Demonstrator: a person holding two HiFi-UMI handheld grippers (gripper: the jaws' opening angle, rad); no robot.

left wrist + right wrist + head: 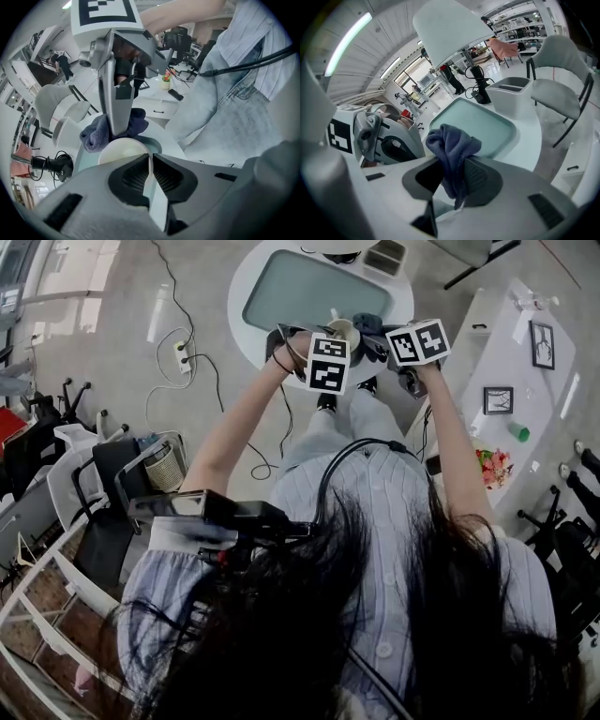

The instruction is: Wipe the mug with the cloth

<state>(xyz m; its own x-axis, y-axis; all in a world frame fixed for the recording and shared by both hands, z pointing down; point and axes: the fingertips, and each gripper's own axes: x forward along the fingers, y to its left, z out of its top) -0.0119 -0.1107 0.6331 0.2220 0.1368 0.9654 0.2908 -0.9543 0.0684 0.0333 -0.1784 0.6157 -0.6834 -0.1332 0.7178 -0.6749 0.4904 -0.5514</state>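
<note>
Up close in the left gripper view, your left gripper [151, 164] is clamped on the mug [123, 151]. Its two ribbed dark pads pinch the thin cream wall at the near rim. The mug is smooth and glossy, with its round mouth facing the camera. Right at the far edge of that rim sits the cloth [96, 133], a soft, nubby blue-grey bundle. It is bunched around the pale grey finger of your right gripper [119, 127]. That gripper's cube carries bold black-and-white square markers.

Next, in the right gripper view, your right gripper's jaws are closed on the cloth. A twisted fold stands up above the ribbed pads and a thin tail hangs below them. The mug's plain pale wall looms at the top of the picture, just above the cloth. Beyond lies a round white table [525, 136] with a flat, rounded-corner teal panel [478, 122] set into it. A white bin [511, 96] stands on the table and a grey chair [562, 89] is off to the right.

Lastly, in the head view, you hold both grippers up together over the table's near edge. The mug is between them, and the dark cloth is just to its right. Two framed pictures [498, 399] lie on a white desk to your right.
</note>
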